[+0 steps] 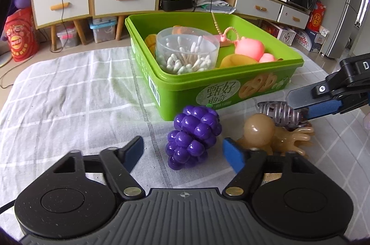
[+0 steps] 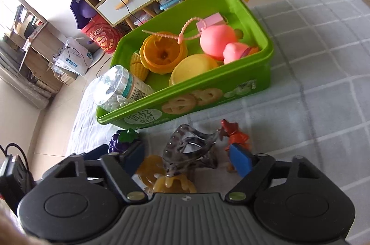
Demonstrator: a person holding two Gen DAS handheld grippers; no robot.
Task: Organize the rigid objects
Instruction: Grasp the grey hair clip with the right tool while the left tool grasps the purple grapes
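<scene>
Green and rectangular, the plastic biscuit tub (image 1: pixel 215 92) stands on the table with the grey checked cloth (image 1: pixel 69 92), toward its far edge, and it is already quite full. Inside are a clear round jar of cotton swabs (image 1: pixel 187 55), an orange pumpkin-shaped toy (image 2: pixel 161 55), a yellow round lid-like piece (image 2: pixel 194 70), pink peach toys (image 2: pixel 218 42) and a yellow toy corn (image 2: pixel 138 66). I judge that most of the sorting is done.

Four things are left on the cloth, just in front of the tub's near wall: a purple plastic grape bunch (image 1: pixel 193 136), a tan rubbery octopus toy (image 1: pixel 266 131), a smoky transparent hair claw clip (image 2: pixel 192 147) lying on the octopus, and a small red-orange figure (image 2: pixel 235 134).

The left gripper (image 1: pixel 185 152) has the grapes between its fingers, but the pads are not touching them, so it is not grasping yet. The right gripper (image 2: pixel 187 157) stands around the hair clip, also without pressing it.
</scene>
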